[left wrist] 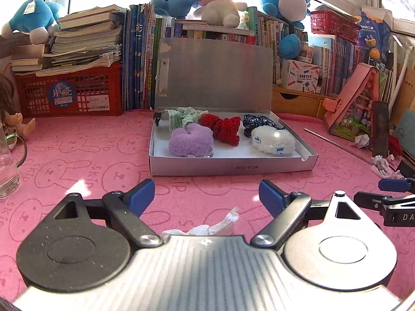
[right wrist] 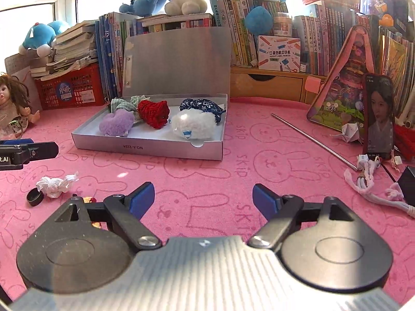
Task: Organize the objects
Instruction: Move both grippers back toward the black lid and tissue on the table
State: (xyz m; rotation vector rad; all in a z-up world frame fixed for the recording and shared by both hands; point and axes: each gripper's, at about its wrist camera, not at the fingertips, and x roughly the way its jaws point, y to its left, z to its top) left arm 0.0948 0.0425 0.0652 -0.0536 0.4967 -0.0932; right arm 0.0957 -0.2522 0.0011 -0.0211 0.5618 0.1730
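Note:
An open silver box sits on the pink mat with its lid upright. Inside lie a purple fluffy scrunchie, a green checked one, a red knitted one, a dark blue patterned one and a white fluffy one. My left gripper is open and empty, in front of the box. My right gripper is open and empty, to the right of the left one.
A crumpled white tissue and a black cap lie near the left gripper. A glass jug, a doll, a metal rod, a phone, a cable, books and plush toys ring the mat.

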